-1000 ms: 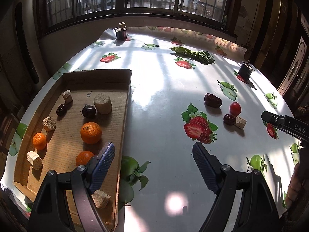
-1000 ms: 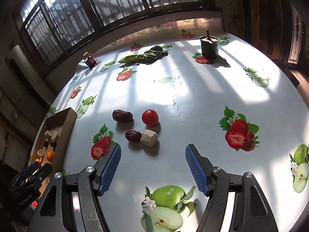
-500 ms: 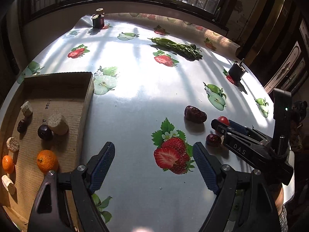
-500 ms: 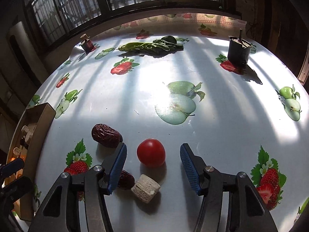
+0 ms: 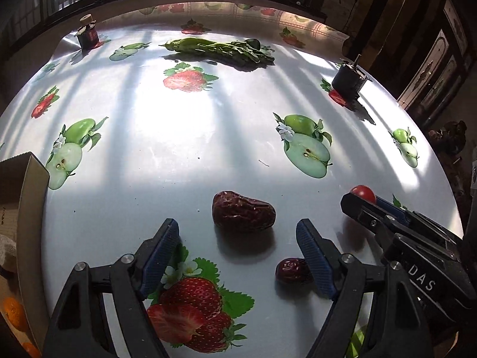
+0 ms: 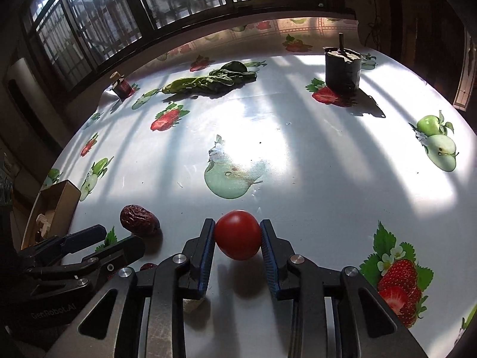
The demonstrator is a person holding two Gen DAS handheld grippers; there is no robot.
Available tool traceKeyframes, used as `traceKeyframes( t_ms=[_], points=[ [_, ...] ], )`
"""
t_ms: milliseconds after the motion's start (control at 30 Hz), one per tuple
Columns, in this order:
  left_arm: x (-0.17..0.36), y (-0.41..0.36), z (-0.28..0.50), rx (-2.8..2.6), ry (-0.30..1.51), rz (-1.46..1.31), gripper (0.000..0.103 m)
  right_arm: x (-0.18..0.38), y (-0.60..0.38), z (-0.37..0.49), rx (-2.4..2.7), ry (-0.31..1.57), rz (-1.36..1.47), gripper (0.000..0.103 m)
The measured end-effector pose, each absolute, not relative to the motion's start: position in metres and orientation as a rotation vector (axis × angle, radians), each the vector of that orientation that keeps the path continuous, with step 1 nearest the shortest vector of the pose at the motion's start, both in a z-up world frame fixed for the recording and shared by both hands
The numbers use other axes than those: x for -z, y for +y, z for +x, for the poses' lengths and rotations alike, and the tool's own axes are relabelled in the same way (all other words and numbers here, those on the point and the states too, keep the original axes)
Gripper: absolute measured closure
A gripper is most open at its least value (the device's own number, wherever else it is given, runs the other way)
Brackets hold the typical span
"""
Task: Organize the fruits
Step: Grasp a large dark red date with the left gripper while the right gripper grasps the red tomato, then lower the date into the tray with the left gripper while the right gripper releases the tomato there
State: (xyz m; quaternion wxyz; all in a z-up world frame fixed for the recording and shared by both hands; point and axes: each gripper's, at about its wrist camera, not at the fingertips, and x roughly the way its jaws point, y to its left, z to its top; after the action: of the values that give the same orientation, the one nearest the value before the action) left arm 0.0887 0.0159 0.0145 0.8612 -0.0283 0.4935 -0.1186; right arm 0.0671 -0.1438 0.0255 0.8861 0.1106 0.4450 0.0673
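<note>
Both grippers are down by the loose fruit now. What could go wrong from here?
1. The right gripper is closing on the round tomato; too much squeeze could bruise it or pop it out.
2. The left gripper, closing around the large date, has its right finger beside the small date and could knock it.

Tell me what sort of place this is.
Likely a dining corner in a home: a round table under a fruit-print oilcloth, barred windows close behind it, leafy greens and a small bottle lying out.

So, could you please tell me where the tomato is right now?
The tomato sits on the table between the closing right tongs, right of the big date.
</note>
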Motion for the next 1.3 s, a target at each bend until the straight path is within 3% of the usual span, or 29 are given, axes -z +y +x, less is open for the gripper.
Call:
traceKeyframes(
  t_ms=[33, 100, 467, 733, 967, 1300],
  points=[
    [-0.013, 0.013, 0.091, 0.245, 1.03, -0.039, 0.028, -0.025, -0.146, 0.068, -0.138, 0.927, 0.24, 0.071],
    [-0.014, 0.01, 0.09, 0.211, 0.996, 0.013, 0.059, -0.025, -0.148, 0.068, -0.135, 0.928, 0.25, 0.071],
    [-0.052, 0.061, 0.047, 0.209, 0.936, -0.118, 0.059, -0.036, -0.135, 0.058, -0.172, 0.865, 0.22, 0.071],
    [-0.077, 0.198, -0.032, -0.013, 0.881, -0.238, 0.059, -0.049, -0.1, 0.041, -0.264, 0.819, 0.179, 0.071],
    [-0.053, 0.291, -0.084, -0.188, 0.92, -0.329, 0.059, -0.073, -0.012, 0.007, -0.48, 0.813, 0.094, 0.07],
    [-0.036, 0.304, -0.078, -0.218, 0.928, -0.276, 0.059, -0.066, 0.127, -0.027, -0.734, 0.874, -0.067, 0.07]
  ],
)
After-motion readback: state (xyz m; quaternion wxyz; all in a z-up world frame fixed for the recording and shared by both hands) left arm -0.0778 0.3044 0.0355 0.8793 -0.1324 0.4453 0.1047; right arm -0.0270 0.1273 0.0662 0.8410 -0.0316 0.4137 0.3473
